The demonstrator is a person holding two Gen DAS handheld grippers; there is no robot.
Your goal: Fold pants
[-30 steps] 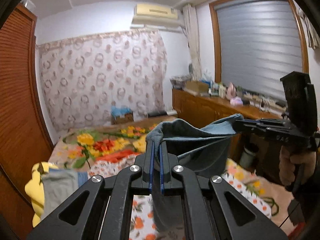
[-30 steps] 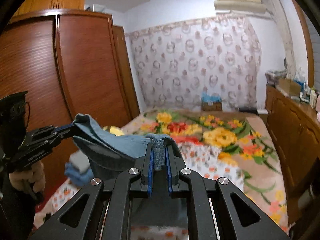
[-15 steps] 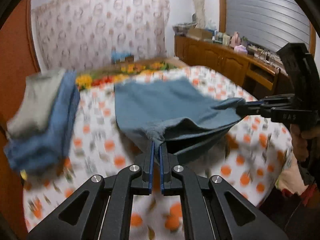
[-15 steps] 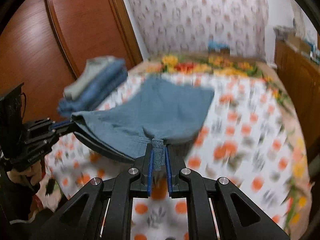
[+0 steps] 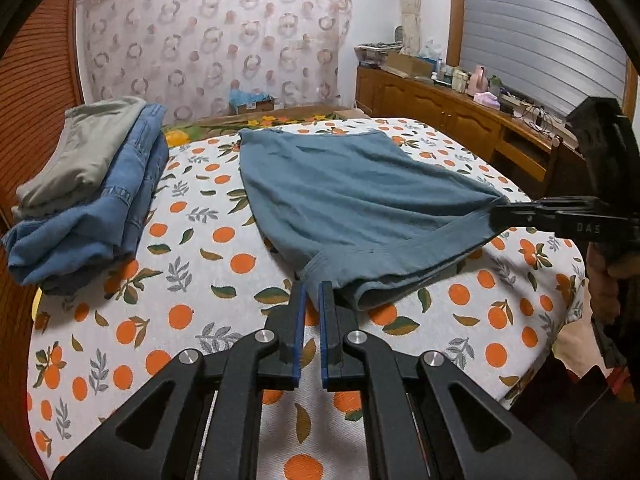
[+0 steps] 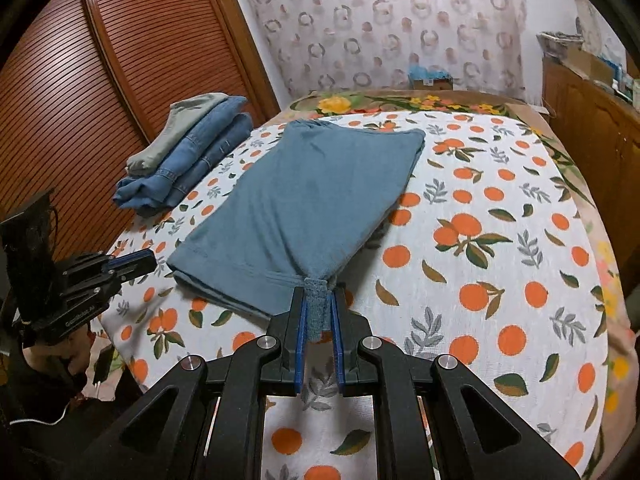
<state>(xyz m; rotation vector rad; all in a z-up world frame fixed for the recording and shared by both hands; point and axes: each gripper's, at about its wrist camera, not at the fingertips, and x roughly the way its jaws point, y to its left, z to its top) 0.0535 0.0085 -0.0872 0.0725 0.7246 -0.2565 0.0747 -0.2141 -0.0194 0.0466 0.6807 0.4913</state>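
Note:
The blue-grey pants (image 5: 352,200) lie spread on the orange-print bedspread (image 5: 192,248), waistband end toward me; they also show in the right wrist view (image 6: 304,196). My left gripper (image 5: 312,292) is slightly open and empty, just short of the waistband corner; it appears at the left of the right wrist view (image 6: 140,262). My right gripper (image 6: 317,300) is shut on the other waistband corner and holds it a little above the bed; it appears at the right of the left wrist view (image 5: 504,212).
A stack of folded jeans and a grey-green garment (image 5: 92,184) sits on the bed's left side, also in the right wrist view (image 6: 188,152). A louvred wooden wardrobe (image 6: 80,92) stands left. A wooden sideboard (image 5: 460,124) with clutter runs along the right.
Both grippers came down from holding the pants in the air and laid them on the bed. My left gripper has let go of its corner and opened slightly; the right still grips.

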